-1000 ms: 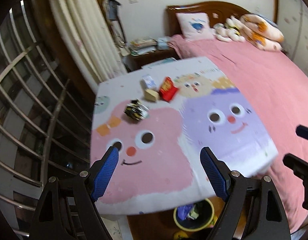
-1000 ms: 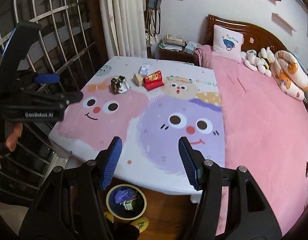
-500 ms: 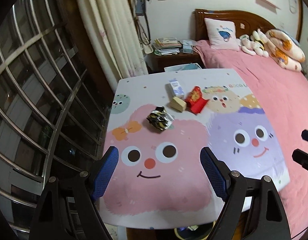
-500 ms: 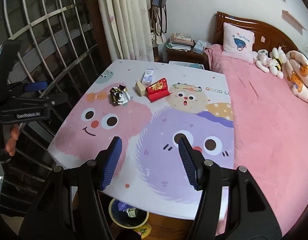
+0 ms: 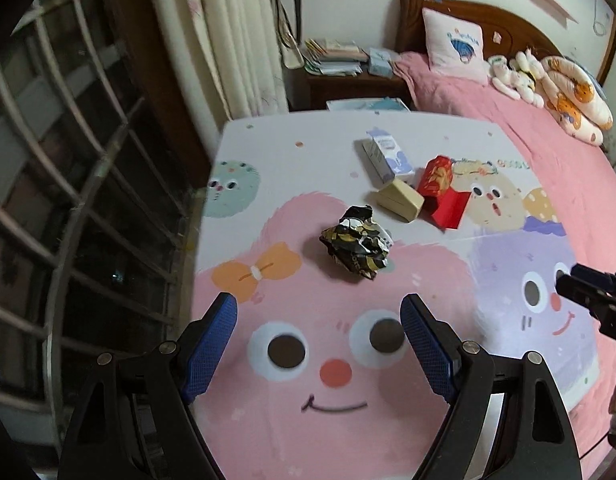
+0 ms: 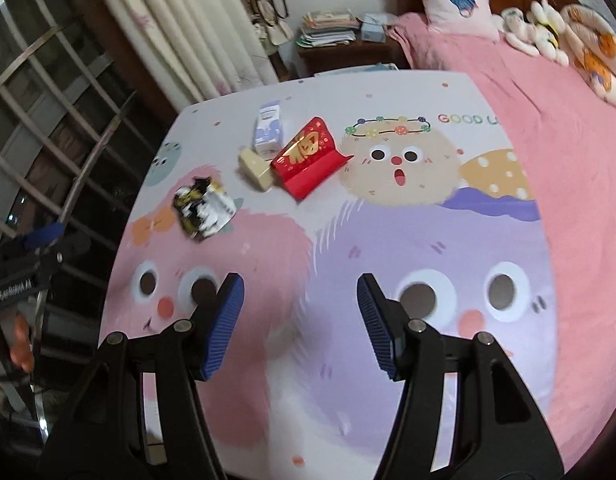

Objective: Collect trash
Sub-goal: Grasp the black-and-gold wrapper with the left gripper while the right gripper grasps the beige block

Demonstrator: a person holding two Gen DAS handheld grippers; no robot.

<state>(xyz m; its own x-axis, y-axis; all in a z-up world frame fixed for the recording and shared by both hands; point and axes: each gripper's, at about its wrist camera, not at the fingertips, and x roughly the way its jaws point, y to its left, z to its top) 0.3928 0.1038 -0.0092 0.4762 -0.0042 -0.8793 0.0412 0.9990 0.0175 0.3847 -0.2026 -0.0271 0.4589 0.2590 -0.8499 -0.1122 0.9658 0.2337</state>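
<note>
While both pairs of tongs hang over the cartoon-printed counter (image 5: 388, 136), neither grips anything. The left tongs (image 5: 320, 320) stand wide apart above the pink face's eyes, with nothing between the blue pads. The right tongs (image 6: 299, 304) are also spread, somewhat less wide, empty, over the seam between the pink and purple faces.

Four pieces of trash lie on the counter's far half. A crumpled black-and-gold wrapper (image 5: 356, 248) sits nearest, just ahead of the left tongs, beside the orange bow print. Beyond it lies a small beige box (image 5: 400, 200), touching or just beside a red packet (image 5: 440, 192) with its flap open. Behind the beige box lies a white-and-purple carton (image 5: 388, 156) on its side.

At the right edge of the left view, the black tip of the other tool pokes in. A pink bed (image 6: 548, 92) runs along the counter's right side.
</note>
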